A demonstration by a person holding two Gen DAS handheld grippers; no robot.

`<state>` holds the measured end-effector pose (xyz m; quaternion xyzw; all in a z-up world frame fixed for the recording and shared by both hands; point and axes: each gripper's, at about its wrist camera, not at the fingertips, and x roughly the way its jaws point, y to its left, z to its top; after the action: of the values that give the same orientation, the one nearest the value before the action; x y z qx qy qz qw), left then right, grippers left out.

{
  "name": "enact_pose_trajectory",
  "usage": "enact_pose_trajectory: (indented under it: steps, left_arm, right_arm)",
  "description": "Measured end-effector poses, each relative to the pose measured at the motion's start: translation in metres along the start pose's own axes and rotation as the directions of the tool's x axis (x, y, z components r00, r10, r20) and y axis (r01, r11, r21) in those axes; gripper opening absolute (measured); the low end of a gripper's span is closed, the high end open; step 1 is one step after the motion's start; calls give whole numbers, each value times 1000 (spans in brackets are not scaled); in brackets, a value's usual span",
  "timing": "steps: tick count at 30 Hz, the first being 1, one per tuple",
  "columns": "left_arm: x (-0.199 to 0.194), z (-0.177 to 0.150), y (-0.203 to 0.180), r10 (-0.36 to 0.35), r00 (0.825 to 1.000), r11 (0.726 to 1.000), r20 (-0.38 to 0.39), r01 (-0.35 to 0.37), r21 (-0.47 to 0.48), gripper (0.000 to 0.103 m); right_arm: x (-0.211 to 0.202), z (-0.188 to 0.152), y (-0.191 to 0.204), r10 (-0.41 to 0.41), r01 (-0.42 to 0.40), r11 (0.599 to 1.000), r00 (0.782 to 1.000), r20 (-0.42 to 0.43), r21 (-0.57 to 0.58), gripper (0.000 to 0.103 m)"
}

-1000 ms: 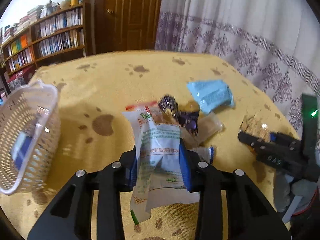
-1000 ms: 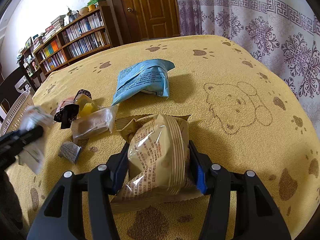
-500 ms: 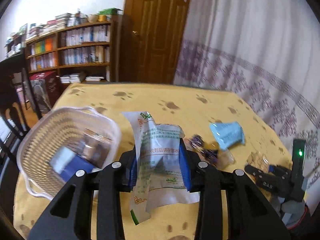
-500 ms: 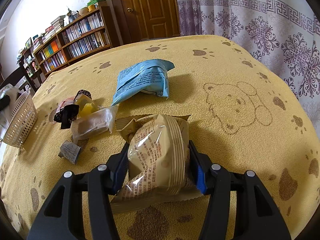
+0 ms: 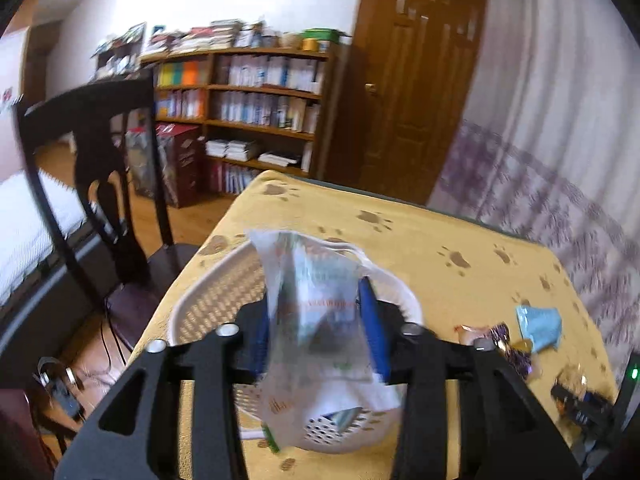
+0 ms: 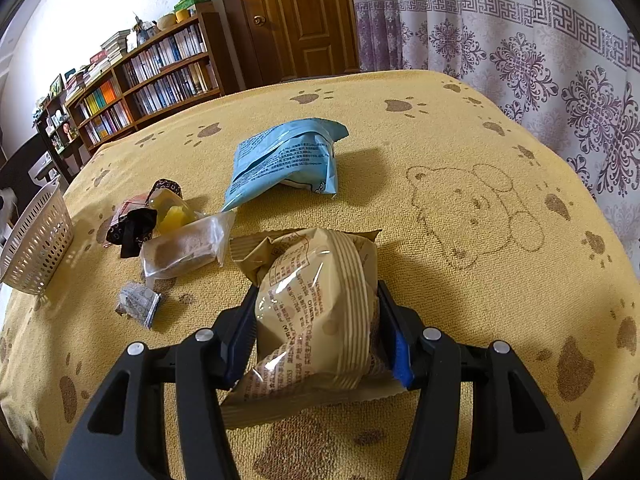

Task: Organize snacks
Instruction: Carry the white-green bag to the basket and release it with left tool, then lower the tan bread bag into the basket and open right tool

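Swung leftward since the earlier frame, the left gripper [image 5: 318, 320] is now carried over the white basket [image 5: 188, 304], where half a second back the basket was seen off to its left; the picture is blurred by the motion; the white packet [image 5: 316, 320] is clamped between the blue-padded fingers [image 5: 374, 320], its lower end hanging over the basket's perforated wall; the basket is set at the near-left corner of the yellow paw-print tablecloth [image 5: 440, 248]; a dark chair [image 5: 104, 184] is seen beside that corner and a bookshelf [image 5: 248, 108] behind it; far to the right, a blue packet [image 5: 538, 326] and a few small sweets [image 5: 502, 344] are left lying on the cloth, well apart from the basket; the right gripper [image 5: 580, 400] is glimpsed low at the right edge.

Over to the right wrist view, where nothing has shifted; the right gripper [image 6: 316, 320] is closed on a tan packet [image 6: 316, 312], which is rested on the tablecloth [image 6: 460, 152]; ahead of it the blue packet [image 6: 284, 158] is laid flat; to the left a clear packet [image 6: 186, 246] with something brown inside is touched by a yellow sweet [image 6: 174, 212] and a black wrapper [image 6: 134, 226]; a small grey wrapper [image 6: 138, 304] is seen nearer; the basket [image 6: 38, 240] is sat at the far left edge of the cloth.
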<state>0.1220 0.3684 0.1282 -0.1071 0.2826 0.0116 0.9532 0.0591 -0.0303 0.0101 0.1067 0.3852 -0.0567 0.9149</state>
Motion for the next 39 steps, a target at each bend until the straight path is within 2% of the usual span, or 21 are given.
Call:
enact_pose_trajectory:
  steps: [4, 12, 14, 17, 20, 26, 31, 39]
  left_arm:
    - [-4, 4, 7, 40, 999, 999, 27, -39, -10, 74]
    - [-18, 6, 3, 79, 994, 997, 82, -80, 14, 83]
    - [-23, 6, 3, 102, 989, 994, 107, -104, 15, 91]
    - [-29, 7, 6, 143, 980, 989, 135, -147, 20, 95]
    - [-34, 10, 10, 156, 977, 987, 143, -160, 13, 95]
    - [-44, 17, 23, 141, 978, 990, 155, -136, -43, 96]
    - [-49, 19, 30, 137, 976, 990, 167, -128, -63, 96]
    - [-53, 24, 46, 137, 975, 986, 172, -119, -116, 96]
  right_arm:
    - [0, 1, -1, -1, 1, 1000, 1000, 1, 4, 55]
    - [-4, 2, -6, -22, 22, 999, 1000, 14, 33, 55]
    - [-6, 3, -10, -33, 33, 997, 999, 8, 68, 55]
    - [-11, 7, -8, 10, -9, 991, 1000, -2, 130, 55]
    - [-29, 17, 19, 17, -21, 997, 998, 57, 80, 55]
    - [-50, 43, 92, 121, -115, 992, 985, 123, -57, 55]
    - [-52, 57, 157, 231, -215, 966, 966, 114, -142, 54]
    - [-47, 64, 263, 318, -285, 911, 946, 68, -298, 54]
